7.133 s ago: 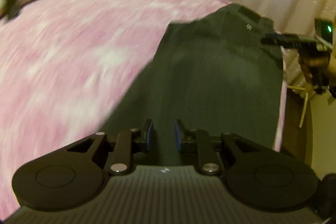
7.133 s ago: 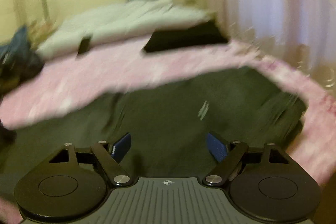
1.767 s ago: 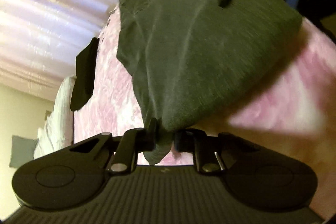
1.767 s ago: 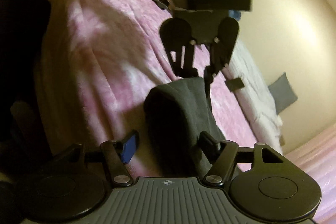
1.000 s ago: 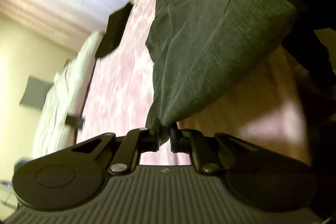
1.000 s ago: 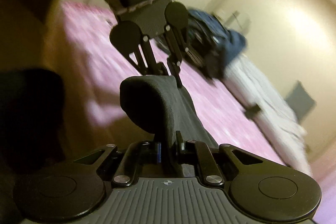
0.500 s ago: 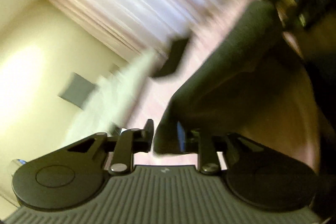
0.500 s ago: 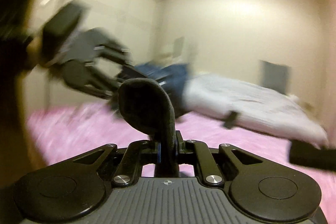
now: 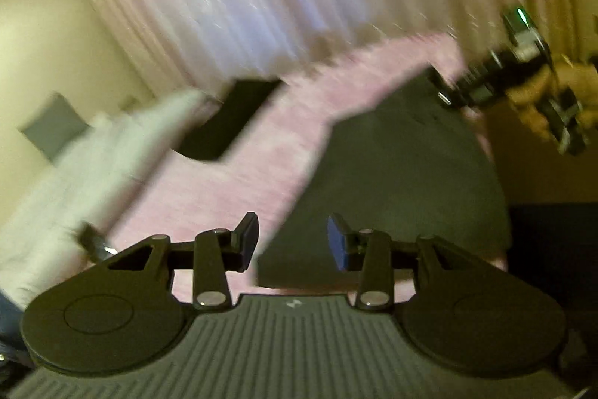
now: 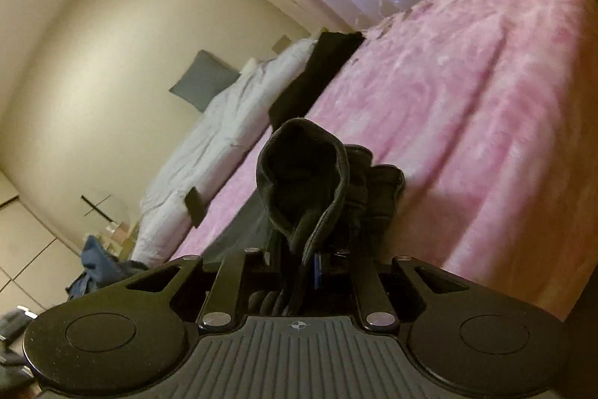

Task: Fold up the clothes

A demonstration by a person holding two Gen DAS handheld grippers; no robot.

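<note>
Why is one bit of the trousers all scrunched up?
The dark grey trousers lie mostly flat on the pink blanket, but one end is bunched between the jaws of the right gripper, which is shut on it. The left gripper, just opening, holds nothing. Mid-fold, nothing looks damaged.

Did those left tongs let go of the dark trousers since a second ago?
Yes. The left tongs have just been opening, empty now; the dark trousers lie on the pink blanket.
</note>
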